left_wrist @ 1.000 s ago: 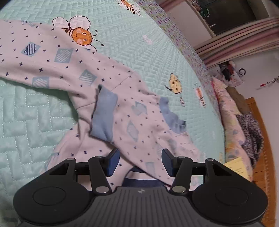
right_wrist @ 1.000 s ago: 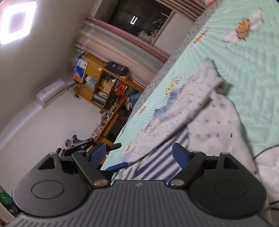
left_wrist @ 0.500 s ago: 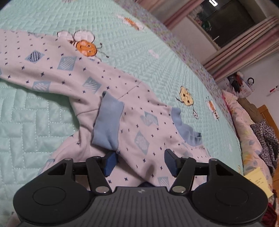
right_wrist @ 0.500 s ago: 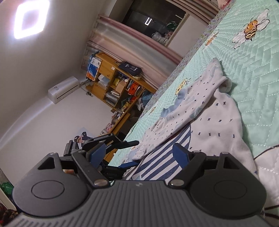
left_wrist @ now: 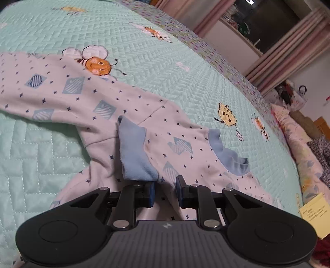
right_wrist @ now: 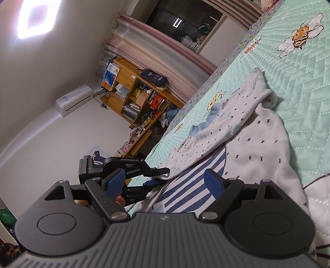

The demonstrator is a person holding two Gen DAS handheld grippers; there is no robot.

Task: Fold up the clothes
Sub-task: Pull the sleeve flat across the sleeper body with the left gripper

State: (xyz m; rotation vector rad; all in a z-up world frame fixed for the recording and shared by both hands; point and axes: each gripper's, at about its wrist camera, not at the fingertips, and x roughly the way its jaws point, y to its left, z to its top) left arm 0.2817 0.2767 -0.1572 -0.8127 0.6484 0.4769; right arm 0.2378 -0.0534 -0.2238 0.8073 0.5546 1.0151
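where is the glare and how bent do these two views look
Right wrist view: the square ceiling light blows out to a white glare; walls and curtains curve strongly. Left wrist view: even, soft light with no glare; the green quilt bulges like a dome, and the pajama top stays fairly sharp, with soft shadow under its folds.

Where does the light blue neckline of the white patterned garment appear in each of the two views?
Left wrist view: the light blue neckline is right of centre, above and to the right of the left gripper.
Right wrist view: the neckline is a little above and right of centre, far beyond the right gripper.
Shared landmark: the yellow bee print on the green quilt, just past the neckline.
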